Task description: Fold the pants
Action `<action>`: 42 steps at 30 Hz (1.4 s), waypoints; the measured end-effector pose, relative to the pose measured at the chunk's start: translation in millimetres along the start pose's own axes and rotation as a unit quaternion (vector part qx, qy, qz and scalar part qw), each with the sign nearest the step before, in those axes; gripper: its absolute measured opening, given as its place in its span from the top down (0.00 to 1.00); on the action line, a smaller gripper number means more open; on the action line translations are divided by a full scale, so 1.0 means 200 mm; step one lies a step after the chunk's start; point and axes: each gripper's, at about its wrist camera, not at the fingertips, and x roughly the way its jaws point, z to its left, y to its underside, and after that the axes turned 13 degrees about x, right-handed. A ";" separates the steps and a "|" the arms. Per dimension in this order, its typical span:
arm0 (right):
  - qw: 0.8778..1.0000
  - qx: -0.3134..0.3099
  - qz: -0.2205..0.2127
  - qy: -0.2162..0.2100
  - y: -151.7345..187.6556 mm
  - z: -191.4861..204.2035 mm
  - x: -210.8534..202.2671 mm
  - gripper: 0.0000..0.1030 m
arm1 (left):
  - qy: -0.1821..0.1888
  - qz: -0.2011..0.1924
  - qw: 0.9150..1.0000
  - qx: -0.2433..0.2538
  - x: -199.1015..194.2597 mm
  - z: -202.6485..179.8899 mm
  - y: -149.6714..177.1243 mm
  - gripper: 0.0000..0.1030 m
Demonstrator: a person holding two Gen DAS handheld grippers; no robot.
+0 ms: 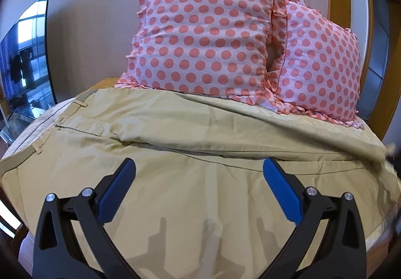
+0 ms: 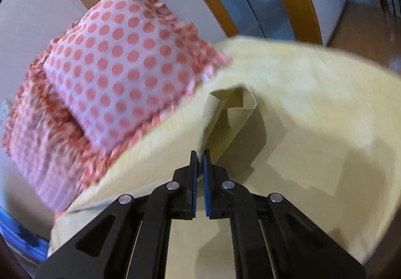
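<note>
Tan pants [image 1: 175,153] lie spread across the bed, waistband with belt loops at the left, legs running to the right. My left gripper [image 1: 199,166] is open just above the near leg, its blue pads wide apart and empty. In the right wrist view my right gripper [image 2: 200,154] is shut on a fold of the pants' leg end [image 2: 233,113] and holds it lifted off the yellow bedcover [image 2: 313,103]. The lifted leg shows blurred at the right edge of the left wrist view [image 1: 351,138].
Two pink polka-dot pillows [image 1: 205,43] [image 1: 318,65] stand against the wall at the bed's far side; one shows in the right wrist view [image 2: 120,68]. A dark TV screen [image 1: 27,58] stands left. A wooden door frame [image 1: 361,28] is at the right.
</note>
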 end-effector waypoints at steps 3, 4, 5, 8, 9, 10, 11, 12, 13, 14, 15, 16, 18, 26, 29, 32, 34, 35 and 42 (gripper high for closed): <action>0.999 0.032 0.028 -0.015 0.04 -0.09 -0.03 0.95 | -0.005 -0.006 1.000 0.002 -0.02 0.02 -0.01 0.02; 0.999 0.042 0.031 -0.011 0.03 -0.11 -0.01 0.94 | -0.002 -0.006 1.000 0.006 -0.02 0.02 -0.01 0.02; 0.998 0.052 0.036 -0.011 0.02 -0.13 0.00 0.87 | 0.001 -0.005 1.000 0.011 -0.02 0.02 -0.01 0.02; 0.994 0.095 0.060 -0.003 0.01 -0.19 0.04 0.63 | 0.014 -0.005 1.000 0.017 -0.01 0.04 0.00 0.02; 0.993 0.100 0.062 -0.005 0.02 -0.20 0.04 0.63 | 0.015 -0.001 1.000 0.014 0.00 0.05 0.00 0.02; 0.993 0.102 0.062 -0.005 0.02 -0.20 0.04 0.63 | 0.015 0.003 1.000 0.011 0.01 0.06 0.00 0.02; 0.992 0.105 0.065 -0.005 0.02 -0.21 0.03 0.63 | 0.016 0.007 1.000 0.006 0.02 0.07 0.00 0.02; 0.991 0.116 0.070 -0.009 0.02 -0.22 0.02 0.61 | 0.018 0.014 1.000 -0.002 0.04 0.09 -0.01 0.02; 0.989 0.127 0.073 -0.013 0.03 -0.23 0.01 0.59 | 0.019 0.018 1.000 -0.007 0.05 0.11 -0.01 0.02; 0.987 0.140 0.073 -0.018 0.03 -0.24 0.00 0.55 | 0.021 0.021 0.999 -0.016 0.07 0.13 -0.01 0.02; 0.987 0.144 0.072 -0.020 0.03 -0.24 0.00 0.53 | 0.027 0.020 0.999 -0.024 0.09 0.15 -0.02 0.02; 0.987 0.147 0.069 -0.020 0.03 -0.24 0.01 0.53 | 0.034 0.019 0.999 -0.031 0.10 0.16 -0.02 0.02; 0.988 0.140 0.059 -0.018 0.04 -0.22 0.02 0.54 | 0.067 0.013 0.996 -0.053 0.12 0.21 -0.03 0.02; 0.990 0.109 0.012 -0.092 -0.01 -0.27 -0.07 0.98 | 0.195 0.022 0.968 -0.158 0.32 0.41 -0.10 0.02; 0.987 0.117 -0.006 -0.108 -0.06 -0.32 -0.12 0.98 | 0.181 0.047 0.967 -0.171 0.46 0.47 -0.17 0.02; 0.987 0.113 -0.017 -0.114 -0.09 -0.33 -0.14 0.98 | 0.177 0.076 0.963 -0.188 0.63 0.52 -0.22 0.02; 0.987 0.112 -0.018 -0.116 -0.10 -0.33 -0.13 0.98 | 0.167 0.100 0.960 -0.203 0.76 0.55 -0.26 0.03; 0.987 0.112 -0.017 -0.118 -0.11 -0.33 -0.13 0.98 | 0.162 0.108 0.958 -0.210 0.81 0.57 -0.27 0.05; 0.986 0.113 -0.012 -0.124 -0.13 -0.36 -0.11 0.98 | 0.145 0.146 0.938 -0.278 1.14 0.74 -0.29 0.55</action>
